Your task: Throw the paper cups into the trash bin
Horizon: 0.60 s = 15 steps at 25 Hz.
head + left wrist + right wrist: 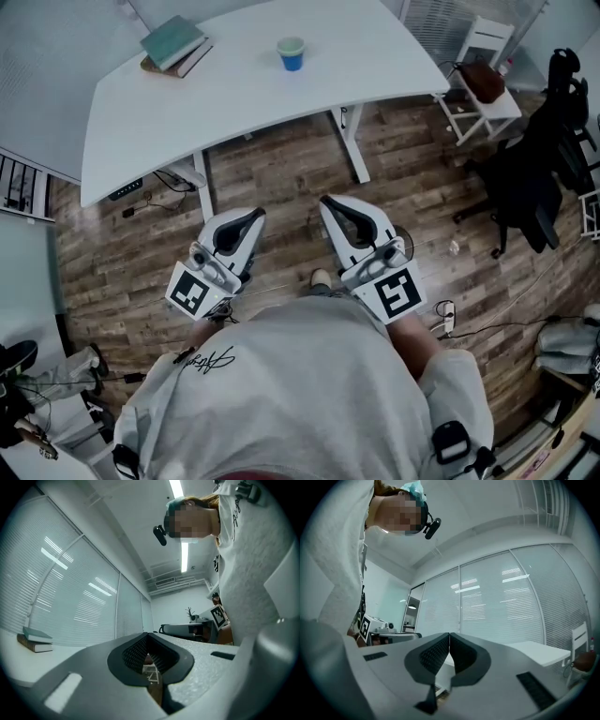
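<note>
Blue with a pale rim, the paper cup point(292, 52) stands upright on the white table point(234, 108), toward its far edge and about midway along it. A small stack of books point(175, 45) lies on the same table to the cup's left, well apart from it.

You are standing on the wooden floor point(281, 178) on the near side of the table. Both grippers are held out in front of you, side by side and apart from each other, short of the table's near edge.

Your left gripper point(253, 216) has its jaws closed tip to tip with nothing between them. Its own view shows the two dark pads point(133, 653) meeting at the front. Your right gripper point(328, 202) is the same: jaws fully together, holding nothing. Neither gripper touches the cup, which is well ahead of them.

Off to your right a white chair point(483, 89) stands by the table's end. A black office chair point(525, 183) stands on the floor on the near side of it.
</note>
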Motion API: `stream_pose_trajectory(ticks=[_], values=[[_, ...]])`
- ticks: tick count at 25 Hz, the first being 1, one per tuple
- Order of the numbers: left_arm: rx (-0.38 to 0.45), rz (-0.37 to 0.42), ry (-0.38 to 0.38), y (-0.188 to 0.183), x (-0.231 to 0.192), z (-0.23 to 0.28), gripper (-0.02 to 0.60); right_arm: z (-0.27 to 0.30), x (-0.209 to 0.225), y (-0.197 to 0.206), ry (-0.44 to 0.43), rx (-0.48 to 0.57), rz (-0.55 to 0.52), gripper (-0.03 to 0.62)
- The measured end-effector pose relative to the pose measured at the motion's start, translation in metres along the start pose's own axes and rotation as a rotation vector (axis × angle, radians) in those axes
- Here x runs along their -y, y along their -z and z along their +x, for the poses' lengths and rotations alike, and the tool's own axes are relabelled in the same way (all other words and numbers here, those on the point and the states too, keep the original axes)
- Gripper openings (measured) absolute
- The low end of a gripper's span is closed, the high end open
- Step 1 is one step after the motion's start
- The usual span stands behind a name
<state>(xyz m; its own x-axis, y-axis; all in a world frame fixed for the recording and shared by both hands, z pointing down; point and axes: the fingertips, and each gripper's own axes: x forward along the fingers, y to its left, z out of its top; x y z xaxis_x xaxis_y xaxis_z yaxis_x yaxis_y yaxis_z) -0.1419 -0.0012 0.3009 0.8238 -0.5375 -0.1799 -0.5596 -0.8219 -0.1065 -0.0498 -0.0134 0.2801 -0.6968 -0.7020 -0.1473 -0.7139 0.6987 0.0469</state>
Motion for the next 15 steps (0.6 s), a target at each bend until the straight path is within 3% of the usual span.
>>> stream_pose_trajectory(ticks=[15], values=[[0.026,0.001,-0.031,0.009,-0.012,0.038,-0.006,0.007,0.038,0.010,-0.031,0.010,0.019,0.011]])
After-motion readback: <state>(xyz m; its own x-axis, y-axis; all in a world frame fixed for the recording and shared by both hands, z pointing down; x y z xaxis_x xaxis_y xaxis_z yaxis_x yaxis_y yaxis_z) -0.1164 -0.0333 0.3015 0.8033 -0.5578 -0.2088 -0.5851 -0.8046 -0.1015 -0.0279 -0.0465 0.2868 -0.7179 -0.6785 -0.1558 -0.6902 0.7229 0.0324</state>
